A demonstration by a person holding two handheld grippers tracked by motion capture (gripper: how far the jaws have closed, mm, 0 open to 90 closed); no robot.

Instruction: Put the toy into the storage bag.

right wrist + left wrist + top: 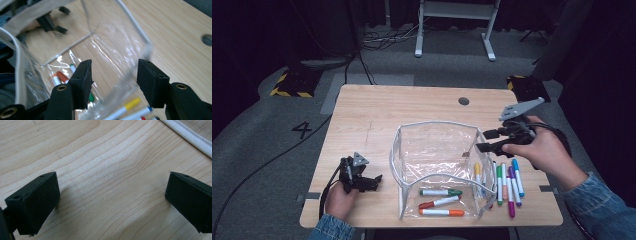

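Markers point(507, 182) going into clear pouch point(437, 150); right tool point(486, 141) spread, empty, must next descend onto one.

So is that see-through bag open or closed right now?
Open. The clear bag stands on the table with its white-edged mouth spread wide upward, and three markers lie on its bottom.

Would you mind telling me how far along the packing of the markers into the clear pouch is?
Three markers already lie inside the clear pouch. The right gripper hovers open and empty beside the pouch's rim; the left gripper rests open on the table. Left to pack: the markers lying on the table beside the pouch, roughly six.
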